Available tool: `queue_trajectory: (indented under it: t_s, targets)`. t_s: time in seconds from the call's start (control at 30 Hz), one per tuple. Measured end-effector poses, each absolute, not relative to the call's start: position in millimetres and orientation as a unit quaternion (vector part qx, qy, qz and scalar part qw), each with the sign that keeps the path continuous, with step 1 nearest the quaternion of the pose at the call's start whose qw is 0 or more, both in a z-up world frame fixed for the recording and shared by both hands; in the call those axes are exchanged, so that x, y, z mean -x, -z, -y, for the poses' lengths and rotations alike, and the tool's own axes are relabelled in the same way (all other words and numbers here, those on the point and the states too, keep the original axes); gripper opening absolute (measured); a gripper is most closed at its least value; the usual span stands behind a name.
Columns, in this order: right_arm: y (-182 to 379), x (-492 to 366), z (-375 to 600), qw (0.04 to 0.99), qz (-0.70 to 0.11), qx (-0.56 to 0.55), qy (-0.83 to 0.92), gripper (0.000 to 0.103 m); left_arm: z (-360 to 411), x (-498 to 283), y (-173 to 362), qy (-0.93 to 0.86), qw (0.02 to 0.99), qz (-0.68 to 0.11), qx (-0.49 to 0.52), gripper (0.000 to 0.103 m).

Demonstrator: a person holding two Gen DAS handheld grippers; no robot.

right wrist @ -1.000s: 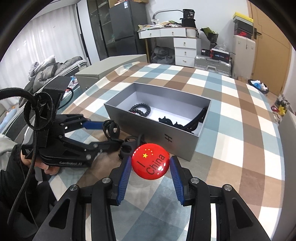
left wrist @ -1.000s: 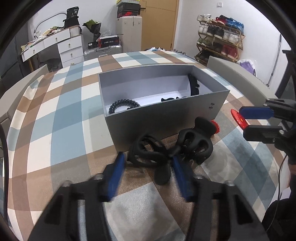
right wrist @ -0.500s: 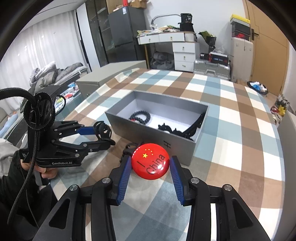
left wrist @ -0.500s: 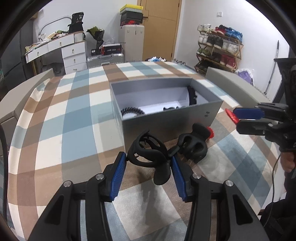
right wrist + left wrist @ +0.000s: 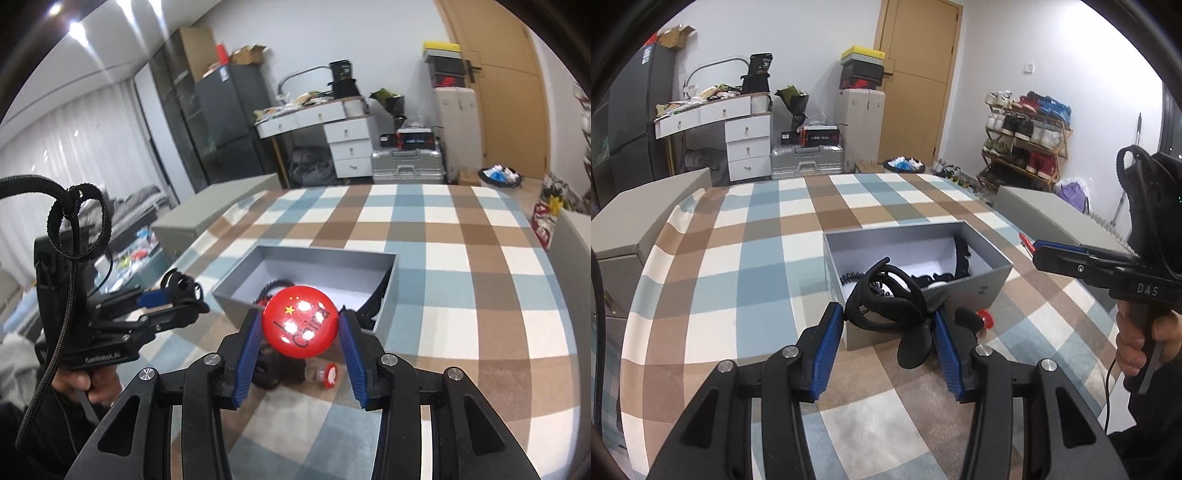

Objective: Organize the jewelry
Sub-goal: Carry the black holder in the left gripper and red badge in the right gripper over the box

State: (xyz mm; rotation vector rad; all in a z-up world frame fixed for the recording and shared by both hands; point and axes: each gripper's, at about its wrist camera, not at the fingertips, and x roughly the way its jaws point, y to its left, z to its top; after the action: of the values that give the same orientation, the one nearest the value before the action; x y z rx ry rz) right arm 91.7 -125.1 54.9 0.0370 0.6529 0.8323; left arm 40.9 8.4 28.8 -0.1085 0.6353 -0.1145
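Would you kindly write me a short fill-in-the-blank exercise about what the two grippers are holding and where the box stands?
1. The right gripper holds a round ____ badge between its fingers.
2. The left gripper is closed on a ____ hair claw.
3. The open box is ____ in colour.
4. The box stands on a ____ tablecloth.

Missing words: red; black; grey; checked
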Motion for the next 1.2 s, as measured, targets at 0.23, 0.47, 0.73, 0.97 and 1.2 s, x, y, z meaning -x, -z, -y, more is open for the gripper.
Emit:
queue_trajectory:
  t_s: [0.23,0.47,0.73,0.97,1.2]
  targets:
    - [-57.2,-101.4,132.4,0.867,-0.309,-0.059,-0.387,0.042,-15.2,-47.3,-30.1,0.042,0.95,-0.304,0.063,0.043]
    - [-63.8,-108.3,133.0,0.867,-0.303,-0.085,-0.386,0.042,-19.1,-52.4,-33.9,0.034,0.953,-0.295,0.066,0.043]
    - [-71.8,-125.6,125.9,0.864,-0.304,-0.097,-0.389,0.042,-20.9,-63.8,-39.4,0.024,0.955,-0.286,0.076,0.043]
    - [-61.0,-143.0,121.9,0.855,-0.324,-0.106,-0.389,0.042,-18.2,-77.1,-37.0,0.015,0.953,-0.295,0.073,0.043]
    - [-42.7,-151.5,115.2,0.85,-0.35,-0.103,-0.381,0.042,-11.3,-89.6,-25.7,0.015,0.947,-0.314,0.072,0.043]
